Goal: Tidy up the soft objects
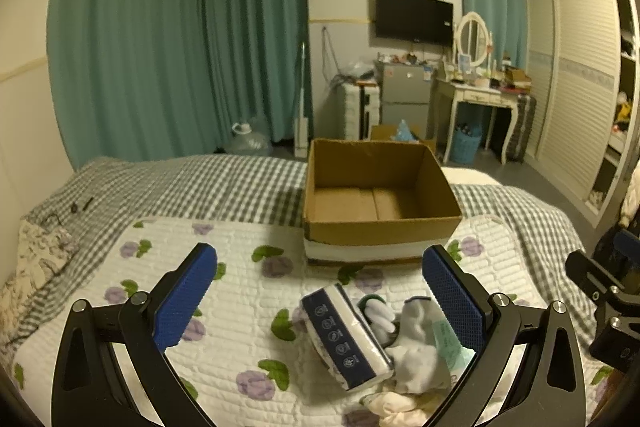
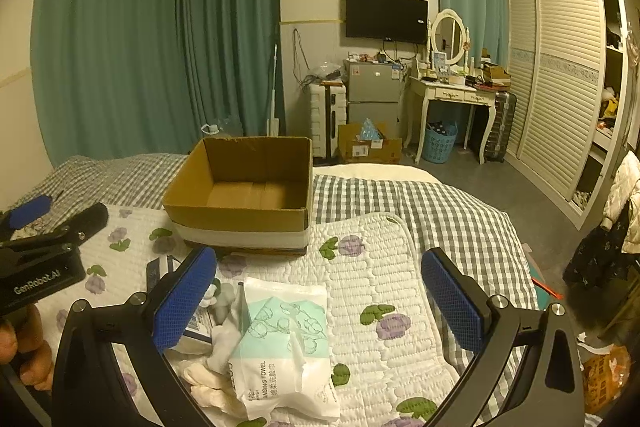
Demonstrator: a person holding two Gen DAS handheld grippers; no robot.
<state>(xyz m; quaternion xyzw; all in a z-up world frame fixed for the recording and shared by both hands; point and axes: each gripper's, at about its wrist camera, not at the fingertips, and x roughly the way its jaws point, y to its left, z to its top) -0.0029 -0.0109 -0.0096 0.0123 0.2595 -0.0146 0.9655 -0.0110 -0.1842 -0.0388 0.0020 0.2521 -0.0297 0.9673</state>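
An open, empty cardboard box (image 1: 380, 227) stands on the bed ahead; it also shows in the right wrist view (image 2: 236, 217). A pile of soft items lies on the floral quilt: a navy-and-white tissue pack (image 1: 346, 337), white socks (image 1: 416, 359), and a white-and-mint cleansing towel pack (image 2: 286, 347). My left gripper (image 1: 320, 291) is open above the quilt, with the pile between its fingers toward the right finger. My right gripper (image 2: 320, 291) is open, hovering over the towel pack. Each gripper shows in the other's view, at the frame edge.
The floral quilt (image 1: 240, 307) lies on a grey checked bedsheet (image 2: 440, 211). A patterned pillow (image 1: 36, 259) lies at the left. Beyond the bed are a dressing table (image 2: 452, 95), a small fridge (image 2: 372, 87), a blue basket (image 2: 440, 143), a suitcase and a wardrobe.
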